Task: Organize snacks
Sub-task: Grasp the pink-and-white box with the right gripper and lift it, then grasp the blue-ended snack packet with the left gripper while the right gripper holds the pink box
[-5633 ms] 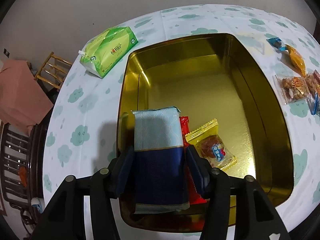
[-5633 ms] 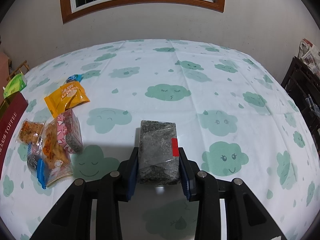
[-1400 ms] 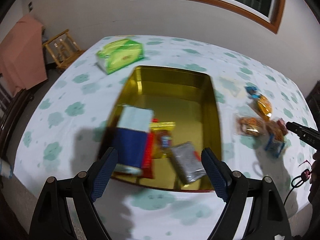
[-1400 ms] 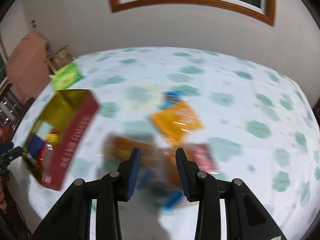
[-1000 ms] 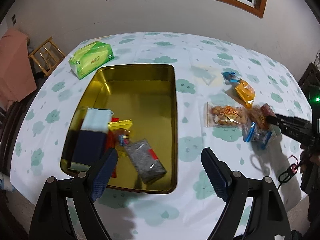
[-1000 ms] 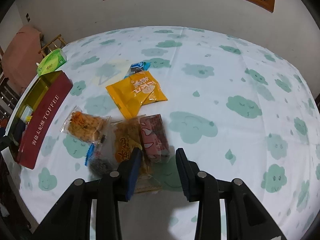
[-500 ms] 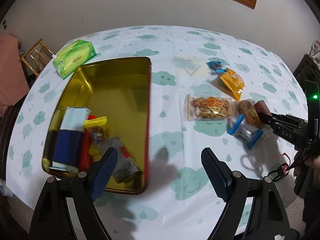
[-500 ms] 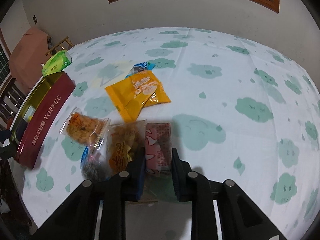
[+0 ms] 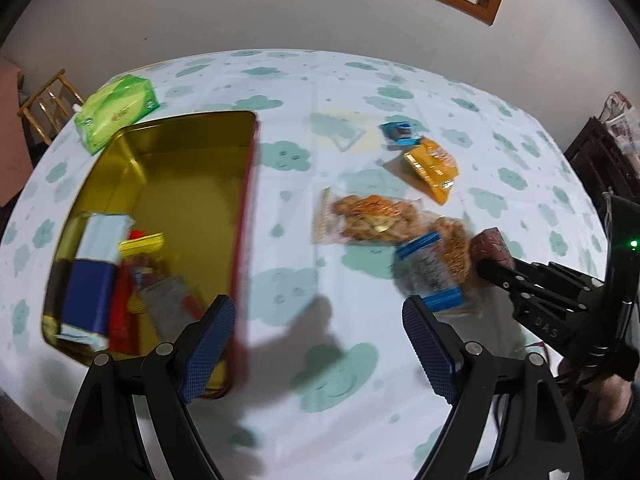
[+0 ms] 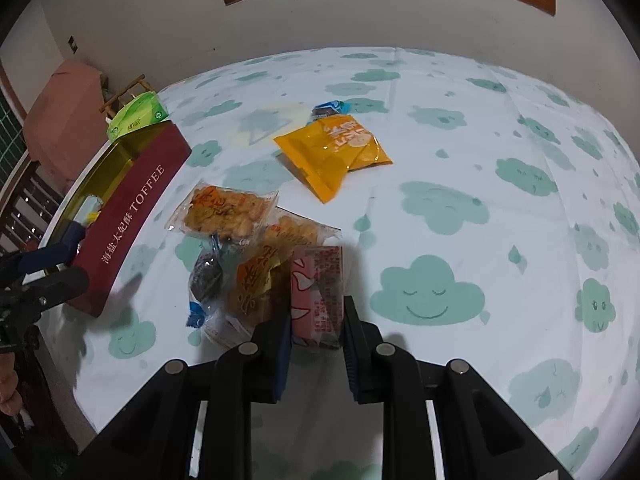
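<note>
A tin sits at the left of the counter, with a tissue pack behind it and several packets inside its near end; to its right lies a cluster of snack bags; two more snacks lie behind the cluster.

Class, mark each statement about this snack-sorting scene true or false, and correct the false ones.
1. The right claw is shut on the pink snack packet. True.
2. The left claw holds a snack. False: it is open and holds nothing, above the tablecloth.
3. The gold tin is empty. False: several snacks lie at its near end, among them a blue packet.
4. The orange packet lies on the tablecloth, outside the tin. True.
5. The green tissue pack is inside the tin. False: it lies beyond the tin's far corner.
</note>
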A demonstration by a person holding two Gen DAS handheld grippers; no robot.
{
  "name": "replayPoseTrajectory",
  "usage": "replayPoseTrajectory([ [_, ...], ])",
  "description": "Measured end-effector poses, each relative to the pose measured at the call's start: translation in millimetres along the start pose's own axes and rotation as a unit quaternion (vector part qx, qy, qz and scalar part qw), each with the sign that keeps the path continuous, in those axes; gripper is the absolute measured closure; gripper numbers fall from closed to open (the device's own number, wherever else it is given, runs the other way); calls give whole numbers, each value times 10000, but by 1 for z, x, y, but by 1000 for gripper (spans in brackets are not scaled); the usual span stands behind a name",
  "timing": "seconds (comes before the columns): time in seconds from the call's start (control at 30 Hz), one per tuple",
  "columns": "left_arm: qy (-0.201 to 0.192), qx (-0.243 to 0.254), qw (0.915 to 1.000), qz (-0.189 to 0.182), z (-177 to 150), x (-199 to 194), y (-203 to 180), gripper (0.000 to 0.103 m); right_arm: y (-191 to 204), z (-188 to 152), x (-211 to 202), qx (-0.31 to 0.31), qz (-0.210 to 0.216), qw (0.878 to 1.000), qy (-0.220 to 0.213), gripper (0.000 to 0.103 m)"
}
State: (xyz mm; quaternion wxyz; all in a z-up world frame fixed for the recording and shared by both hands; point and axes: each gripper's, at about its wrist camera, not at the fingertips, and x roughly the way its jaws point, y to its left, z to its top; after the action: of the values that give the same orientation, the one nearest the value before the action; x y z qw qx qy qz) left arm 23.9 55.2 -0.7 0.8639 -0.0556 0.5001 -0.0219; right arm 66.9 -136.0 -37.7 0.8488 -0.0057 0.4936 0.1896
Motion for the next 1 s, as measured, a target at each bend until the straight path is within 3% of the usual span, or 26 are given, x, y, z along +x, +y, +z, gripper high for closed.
replayPoseTrajectory([
  [0.07, -1, -21, 9999, -153, 2, 3, -7, 20, -4, 1, -1, 57, -70, 9999, -100, 80],
  [0.33, 154, 31, 9987, -488, 11, 27, -38, 21, -46, 10, -8, 107, -1111, 9917, -632, 80],
  [0.5, 291, 171, 9981, -508, 11, 42, -54, 33, -76, 10, -5, 192, -1487, 9858, -753, 80],
  [0.6, 394, 157, 9972, -617, 11, 51, -56, 44, -88, 8, -2, 337, -1400, 9865, -774, 80],
  [0.8, 522, 122, 9955, -778, 13, 64, -62, 52, -92, 9, 1, 476, -1257, 9877, -795, 80],
  [1.0, 516, 107, 9939, -967, 14, 68, -64, 70, -93, 7, 2, 596, -1116, 9891, -754, 80],
])
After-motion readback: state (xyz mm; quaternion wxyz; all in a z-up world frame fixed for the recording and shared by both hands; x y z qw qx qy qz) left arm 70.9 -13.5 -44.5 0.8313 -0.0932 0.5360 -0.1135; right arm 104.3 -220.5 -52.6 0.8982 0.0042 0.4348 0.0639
